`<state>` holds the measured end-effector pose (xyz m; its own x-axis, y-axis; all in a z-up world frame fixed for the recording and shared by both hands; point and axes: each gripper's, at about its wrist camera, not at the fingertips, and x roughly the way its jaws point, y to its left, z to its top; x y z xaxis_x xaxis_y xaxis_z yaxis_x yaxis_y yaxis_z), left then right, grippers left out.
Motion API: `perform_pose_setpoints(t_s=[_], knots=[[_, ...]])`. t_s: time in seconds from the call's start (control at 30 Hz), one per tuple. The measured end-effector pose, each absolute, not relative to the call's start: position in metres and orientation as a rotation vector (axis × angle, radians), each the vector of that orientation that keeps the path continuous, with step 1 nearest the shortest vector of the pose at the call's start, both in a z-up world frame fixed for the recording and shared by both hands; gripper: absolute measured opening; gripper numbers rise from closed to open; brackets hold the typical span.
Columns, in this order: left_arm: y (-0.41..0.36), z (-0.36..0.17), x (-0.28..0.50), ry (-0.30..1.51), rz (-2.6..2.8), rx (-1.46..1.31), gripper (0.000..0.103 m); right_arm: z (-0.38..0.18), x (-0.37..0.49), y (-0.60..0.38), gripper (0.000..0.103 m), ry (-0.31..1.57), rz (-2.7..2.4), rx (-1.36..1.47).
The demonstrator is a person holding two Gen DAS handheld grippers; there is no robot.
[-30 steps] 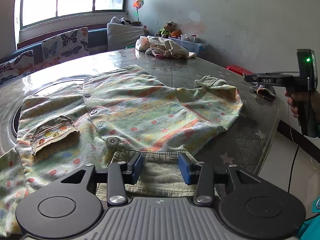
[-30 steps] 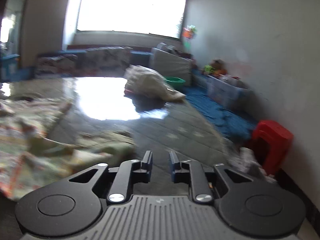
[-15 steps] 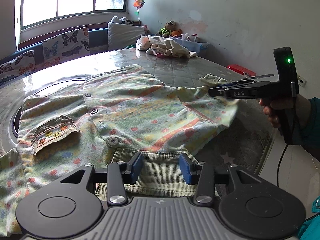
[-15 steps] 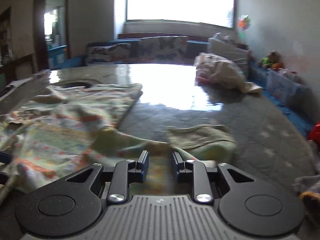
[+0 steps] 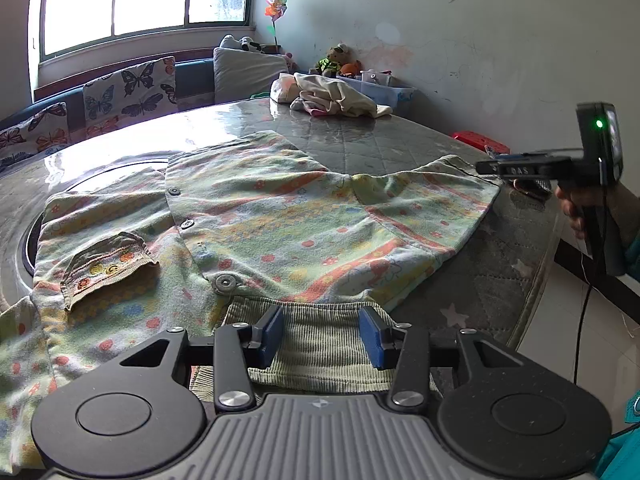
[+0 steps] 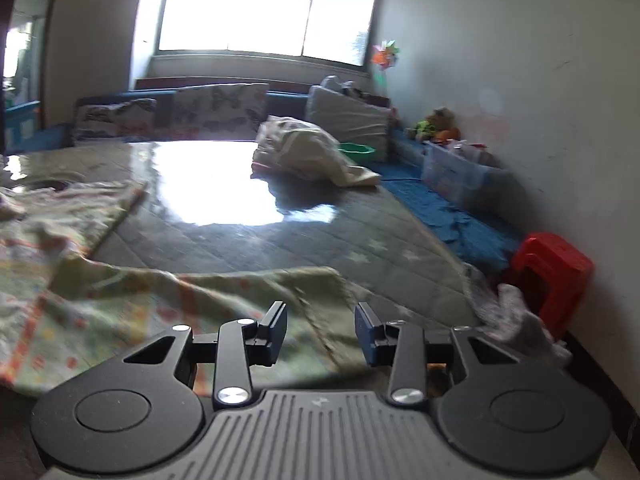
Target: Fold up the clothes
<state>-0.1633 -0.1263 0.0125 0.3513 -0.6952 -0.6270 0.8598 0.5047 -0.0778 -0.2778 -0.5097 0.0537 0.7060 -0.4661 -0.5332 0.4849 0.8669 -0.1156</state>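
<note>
Child's printed shirt (image 5: 280, 220) spread flat on the surface (image 5: 380, 148), sleeve laid out. My left tongs (image 5: 320, 336) hover wide open over its ribbed hem (image 5: 320, 344), gripping nothing; my right tongs (image 6: 321, 334) gape empty above the sleeve (image 6: 200, 300). Spreading looks done; I judge the next move is pinching the sleeve edge to fold inward.

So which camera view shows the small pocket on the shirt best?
The left wrist view: the pocket lies sharp and whole on the shirt, left of the buttons. The right wrist view shows only a blurred part of the shirt; no pocket is visible.
</note>
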Motion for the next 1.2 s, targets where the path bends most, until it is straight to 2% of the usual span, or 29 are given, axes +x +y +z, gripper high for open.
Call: perform_pose_setpoints(t_s=[0.23, 0.67, 1.0, 1.2], knots=[[-0.127, 0.012, -0.164, 0.654, -1.023, 0.294, 0.046, 0.04, -0.227, -0.523, 0.037, 0.653, -0.453, 0.0], [-0.123, 0.017, -0.164, 0.662, -1.03, 0.266, 0.05, 0.051, -0.232, -0.523, 0.039, 0.667, -0.445, -0.018], [-0.073, 0.051, -0.138, 0.566, -0.857, 0.172, 0.053, 0.11, -0.169, -0.467, 0.038, 0.663, -0.125, -0.049], [-0.023, 0.053, -0.092, 0.598, -0.604, 0.123, 0.053, 0.123, -0.084, -0.423, 0.026, 0.708, 0.049, 0.0]])
